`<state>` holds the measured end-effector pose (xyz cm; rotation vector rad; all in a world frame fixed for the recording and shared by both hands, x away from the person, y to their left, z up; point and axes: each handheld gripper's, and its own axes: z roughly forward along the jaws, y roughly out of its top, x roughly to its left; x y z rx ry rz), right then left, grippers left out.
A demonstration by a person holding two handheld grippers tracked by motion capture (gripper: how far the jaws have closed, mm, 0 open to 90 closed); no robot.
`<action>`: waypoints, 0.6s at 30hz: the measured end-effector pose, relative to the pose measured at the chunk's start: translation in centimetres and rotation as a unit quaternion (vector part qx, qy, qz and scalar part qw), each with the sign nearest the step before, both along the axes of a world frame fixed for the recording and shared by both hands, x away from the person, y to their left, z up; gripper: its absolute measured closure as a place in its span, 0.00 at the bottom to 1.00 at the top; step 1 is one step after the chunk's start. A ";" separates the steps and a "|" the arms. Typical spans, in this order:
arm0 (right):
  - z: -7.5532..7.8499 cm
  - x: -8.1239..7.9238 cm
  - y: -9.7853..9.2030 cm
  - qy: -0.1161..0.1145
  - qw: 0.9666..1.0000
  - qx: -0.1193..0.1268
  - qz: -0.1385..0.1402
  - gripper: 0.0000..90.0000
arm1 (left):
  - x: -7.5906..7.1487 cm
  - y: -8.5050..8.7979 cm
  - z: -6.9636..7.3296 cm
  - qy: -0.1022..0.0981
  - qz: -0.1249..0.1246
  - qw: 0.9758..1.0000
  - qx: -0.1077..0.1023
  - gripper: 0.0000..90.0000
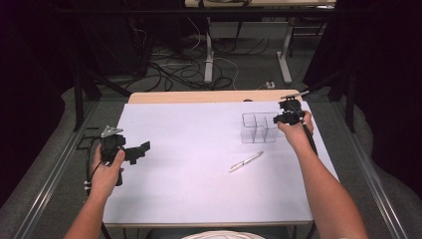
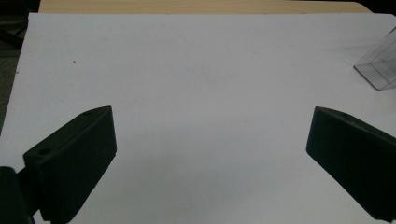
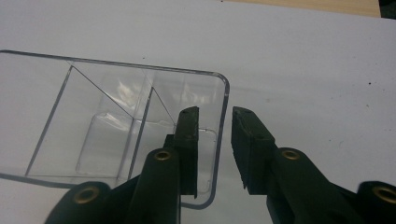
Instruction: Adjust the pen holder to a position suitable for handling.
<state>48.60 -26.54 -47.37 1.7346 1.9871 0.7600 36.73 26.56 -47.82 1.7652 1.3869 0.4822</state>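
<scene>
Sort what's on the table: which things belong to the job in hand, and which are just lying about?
In the job:
- clear divided organiser, one wall between the right gripper's jaws
- right gripper

Lying about:
- pen on the white sheet, apart from the organiser
- left gripper, open over bare sheet

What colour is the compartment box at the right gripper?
Clear, colourless plastic box; the right gripper view shows it best.

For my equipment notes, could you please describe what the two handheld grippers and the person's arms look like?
Both are black. The left gripper has broad, blocky jaw pads, a grey three-cornered plate on top and a black cable trailing from it. The right gripper has narrower ribbed pads on black arms with brass-coloured rivets. The forearms are bare, with no sleeves in view.
</scene>
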 end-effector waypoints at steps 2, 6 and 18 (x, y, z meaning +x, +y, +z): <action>-0.2 0.1 0.1 0.007 1.000 0.004 -0.008 0.83 | 0.0 0.0 0.0 0.001 0.000 1.000 0.000 0.02; -0.3 0.2 0.1 0.010 1.000 0.003 -0.012 0.86 | 0.0 0.0 0.0 0.001 0.000 1.000 0.000 0.02; -0.6 0.4 0.2 0.014 0.999 0.005 -0.030 0.95 | 0.0 0.1 0.0 -0.003 0.004 1.000 -0.002 0.02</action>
